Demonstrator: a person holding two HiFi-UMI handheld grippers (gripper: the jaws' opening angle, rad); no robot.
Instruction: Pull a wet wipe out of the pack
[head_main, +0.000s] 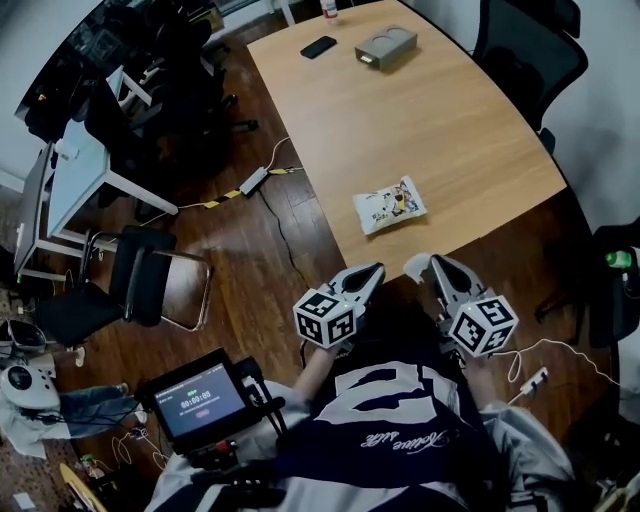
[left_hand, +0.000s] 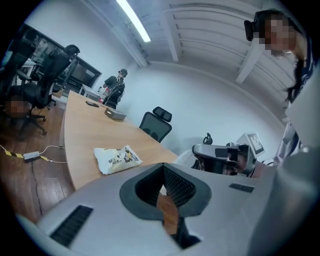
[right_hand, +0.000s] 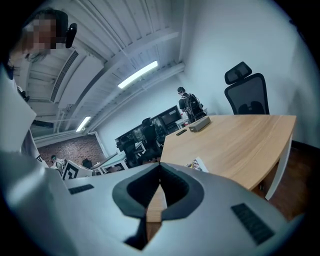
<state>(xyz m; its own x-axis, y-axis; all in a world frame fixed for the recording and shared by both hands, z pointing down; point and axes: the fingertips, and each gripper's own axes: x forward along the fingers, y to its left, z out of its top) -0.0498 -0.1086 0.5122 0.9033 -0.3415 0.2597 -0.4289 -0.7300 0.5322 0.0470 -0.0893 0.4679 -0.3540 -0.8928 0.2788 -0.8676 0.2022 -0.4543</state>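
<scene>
The wet wipe pack (head_main: 390, 205), white with a cartoon print, lies flat on the wooden table (head_main: 420, 120) near its front edge. Both grippers hover short of that edge, over the person's lap, apart from the pack. My left gripper (head_main: 374, 271) is shut with nothing in it, and my right gripper (head_main: 422, 263) beside it is shut and empty too. In the left gripper view the pack (left_hand: 117, 159) lies ahead and to the left of the closed tips (left_hand: 162, 165). The right gripper view shows only a corner of the pack (right_hand: 196, 164) past the closed tips (right_hand: 160, 164).
A black phone (head_main: 318, 46) and a grey box (head_main: 386, 47) sit at the table's far end. A folding chair (head_main: 150, 285) and a cable with a power strip (head_main: 252, 182) occupy the floor at left. A timer screen (head_main: 198, 400) hangs near the person's waist. An office chair (head_main: 525, 45) stands at the far right.
</scene>
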